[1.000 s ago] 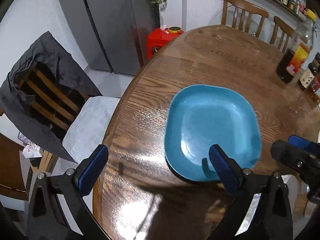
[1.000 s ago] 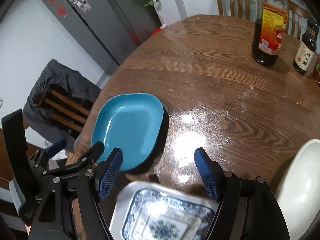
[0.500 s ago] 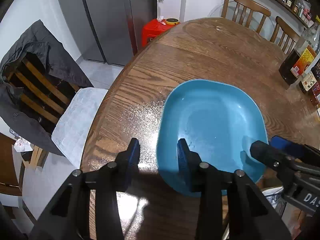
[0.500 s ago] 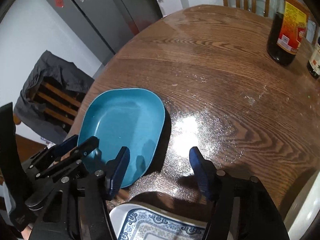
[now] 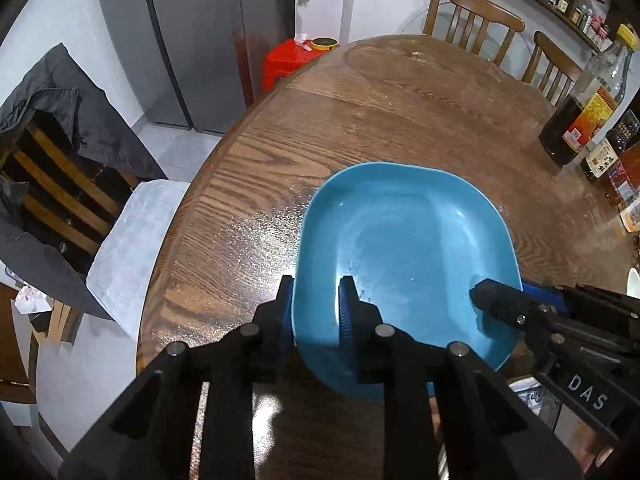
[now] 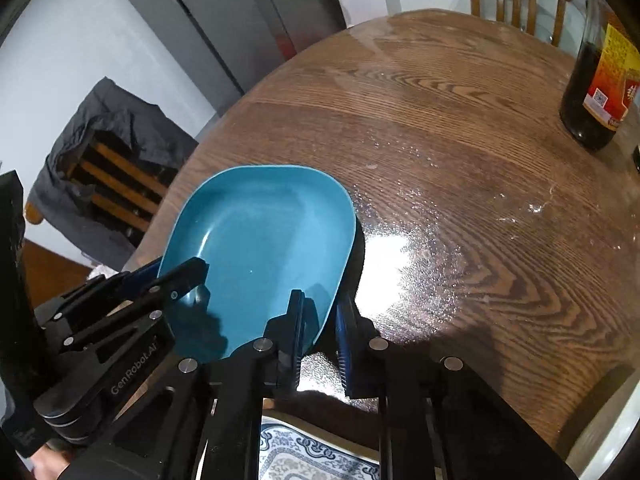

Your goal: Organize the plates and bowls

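A blue rounded-square plate (image 5: 404,248) (image 6: 260,240) lies near the edge of the round wooden table (image 5: 400,100) (image 6: 460,120). My left gripper (image 5: 316,312) straddles the plate's near left rim, one finger outside and one inside. Its jaws are closing with the rim pinched between the pads. My right gripper (image 6: 320,324) straddles the near right rim the same way, its jaws closing on that rim. Each gripper shows in the other's view: the right gripper (image 5: 508,296) at the plate's right side, the left gripper (image 6: 176,272) at its left.
A blue-and-white patterned plate (image 6: 312,456) (image 5: 532,396) sits just below the grippers. A white dish (image 6: 624,420) is at the right edge. Dark sauce bottles (image 5: 576,120) (image 6: 600,92) stand far right. A chair with a dark jacket (image 5: 52,152) is left of the table.
Both grippers went from wide open to closed on opposite near rims of the blue plate. Both have come closer to the plate, which now fills more of each view.
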`<state>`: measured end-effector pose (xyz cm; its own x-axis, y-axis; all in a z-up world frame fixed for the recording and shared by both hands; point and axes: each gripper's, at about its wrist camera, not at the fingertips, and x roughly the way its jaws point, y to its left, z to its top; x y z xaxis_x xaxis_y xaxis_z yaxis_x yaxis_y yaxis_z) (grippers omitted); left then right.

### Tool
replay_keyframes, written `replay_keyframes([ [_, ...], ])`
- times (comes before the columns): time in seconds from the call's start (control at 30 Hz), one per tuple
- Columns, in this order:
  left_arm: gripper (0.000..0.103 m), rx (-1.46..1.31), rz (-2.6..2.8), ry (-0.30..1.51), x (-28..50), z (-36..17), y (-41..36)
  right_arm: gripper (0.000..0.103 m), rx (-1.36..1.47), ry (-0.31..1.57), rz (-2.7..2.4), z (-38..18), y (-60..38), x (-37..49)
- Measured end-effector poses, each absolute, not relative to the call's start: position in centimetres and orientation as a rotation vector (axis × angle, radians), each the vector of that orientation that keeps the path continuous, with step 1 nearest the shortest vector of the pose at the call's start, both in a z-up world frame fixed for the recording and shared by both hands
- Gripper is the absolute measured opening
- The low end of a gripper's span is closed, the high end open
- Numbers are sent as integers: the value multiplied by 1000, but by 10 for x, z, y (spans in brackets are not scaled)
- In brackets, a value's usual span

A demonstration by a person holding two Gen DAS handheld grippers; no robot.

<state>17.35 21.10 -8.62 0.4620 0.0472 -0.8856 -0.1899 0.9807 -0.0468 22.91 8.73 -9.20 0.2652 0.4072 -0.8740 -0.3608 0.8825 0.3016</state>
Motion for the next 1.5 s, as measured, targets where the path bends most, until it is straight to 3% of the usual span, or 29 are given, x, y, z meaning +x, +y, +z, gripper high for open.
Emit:
replay_keyframes([
  [0.97, 19, -44, 76, 915, 67, -20, 148, 17, 164, 1104, 587, -46, -2, 111],
  [1.5, 19, -24, 33, 927, 15, -28, 114, 17, 173, 1111, 558, -51, -35, 51],
])
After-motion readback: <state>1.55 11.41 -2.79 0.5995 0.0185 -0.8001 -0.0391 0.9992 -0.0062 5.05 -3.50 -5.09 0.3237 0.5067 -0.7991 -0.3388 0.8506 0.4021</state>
